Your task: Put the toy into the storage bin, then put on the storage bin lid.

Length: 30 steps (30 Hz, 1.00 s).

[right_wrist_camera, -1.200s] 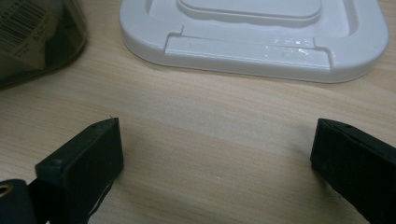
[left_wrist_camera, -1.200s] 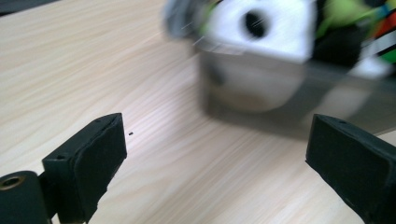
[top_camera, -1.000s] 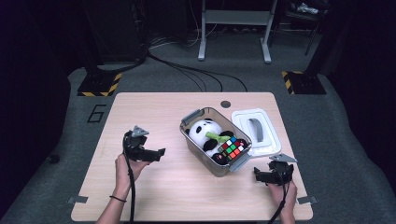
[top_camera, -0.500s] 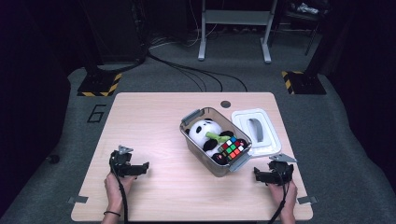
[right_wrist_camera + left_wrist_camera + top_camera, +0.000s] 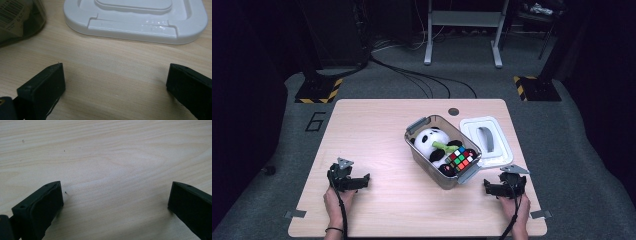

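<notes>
Pale wood-grain tabletop (image 5: 377, 130), faint streaks running across it. Clear plastic bin (image 5: 422, 150) with grey latches, holding a black-and-white plush panda (image 5: 428, 141) and a multicoloured puzzle cube (image 5: 460, 159) in red, green, blue, white squares. White rectangular lid (image 5: 488, 141), grey handle. Both grippers black: left gripper (image 5: 362, 181), right gripper (image 5: 490, 187).

overhead view; two close tabletop (image 5: 387, 125) views

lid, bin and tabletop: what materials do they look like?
Lid: white moulded plastic by the look, semi-gloss, with highlights along its rounded edges. Storage bin: likely clear plastic with grey latches, since the panda plush and puzzle cube show through the wall. Tabletop: light wood grain, matte; veneer or laminate, cannot tell which.
</notes>
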{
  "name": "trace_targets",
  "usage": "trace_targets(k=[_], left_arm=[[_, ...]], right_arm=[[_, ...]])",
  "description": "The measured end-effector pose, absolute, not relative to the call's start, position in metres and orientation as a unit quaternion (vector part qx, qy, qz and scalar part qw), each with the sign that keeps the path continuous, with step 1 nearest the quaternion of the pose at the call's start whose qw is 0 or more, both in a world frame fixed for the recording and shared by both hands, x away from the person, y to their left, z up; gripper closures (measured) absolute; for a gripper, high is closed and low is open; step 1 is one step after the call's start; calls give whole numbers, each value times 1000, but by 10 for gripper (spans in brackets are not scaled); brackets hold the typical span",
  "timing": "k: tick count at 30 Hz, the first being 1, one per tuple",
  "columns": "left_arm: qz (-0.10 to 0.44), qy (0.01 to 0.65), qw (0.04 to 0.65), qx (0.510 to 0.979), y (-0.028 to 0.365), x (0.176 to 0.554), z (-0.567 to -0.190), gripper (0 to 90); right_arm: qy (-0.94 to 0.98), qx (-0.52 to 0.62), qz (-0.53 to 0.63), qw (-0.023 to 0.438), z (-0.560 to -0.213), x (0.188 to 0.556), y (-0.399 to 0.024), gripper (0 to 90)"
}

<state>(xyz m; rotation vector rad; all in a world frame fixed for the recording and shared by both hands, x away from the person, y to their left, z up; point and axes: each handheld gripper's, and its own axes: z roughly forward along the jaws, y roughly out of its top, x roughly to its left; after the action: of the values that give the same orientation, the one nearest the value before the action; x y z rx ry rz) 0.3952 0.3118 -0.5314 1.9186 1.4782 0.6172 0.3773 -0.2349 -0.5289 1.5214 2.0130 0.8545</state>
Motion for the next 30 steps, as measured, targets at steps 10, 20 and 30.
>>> trace_targets(k=[10,20,30], left_arm=[[235,563,316,726,311,395,-531,0],[237,562,316,726,311,395,-532,0],[235,563,313,728,311,396,-531,2]], right_arm=[[734,555,311,236,-529,377,-235,10],[735,556,311,234,-528,378,-235,5],[737,554,312,231,-510,384,-239,0]])
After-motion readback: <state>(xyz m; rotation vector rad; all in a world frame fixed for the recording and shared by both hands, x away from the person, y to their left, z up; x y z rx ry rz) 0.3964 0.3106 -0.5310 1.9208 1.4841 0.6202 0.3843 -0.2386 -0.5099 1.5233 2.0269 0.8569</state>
